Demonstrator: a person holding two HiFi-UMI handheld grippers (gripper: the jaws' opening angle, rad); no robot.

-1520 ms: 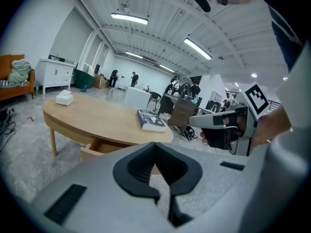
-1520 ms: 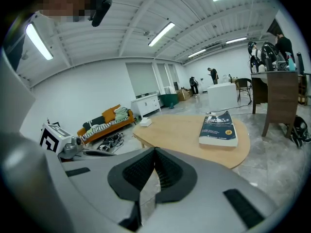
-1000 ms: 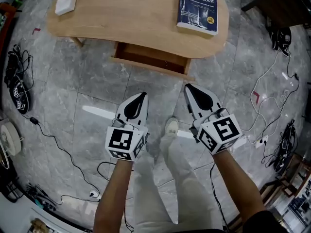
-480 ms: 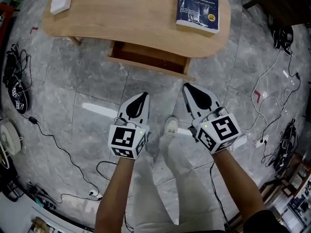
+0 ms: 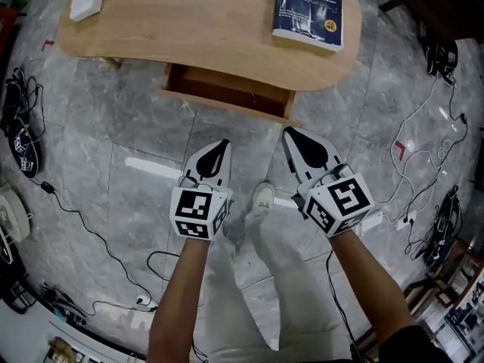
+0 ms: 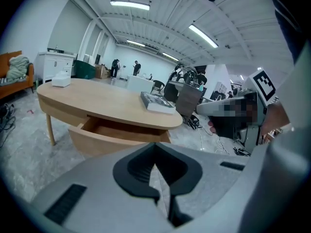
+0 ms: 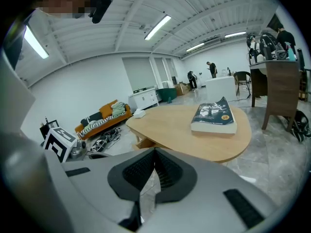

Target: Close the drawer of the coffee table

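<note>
Head view: the drawer (image 5: 227, 93) is seen pulled out from under the near edge of the coffee table (image 5: 189, 29), its wooden front turned toward the person. On the oval top, a dark blue book (image 5: 308, 10) is laid at the right end and a small white box (image 5: 85, 3) at the left end, well apart. The left gripper (image 5: 223, 143) and the right gripper (image 5: 288, 131) are held side by side above the grey tiled floor (image 5: 113, 134), short of the drawer front and not touching it. Both pairs of jaws are shown closed, tip against tip, with nothing held between them. A light shoe (image 5: 262, 197) is seen between the grippers, and cables (image 5: 423, 165) are strewn at the right.
</note>
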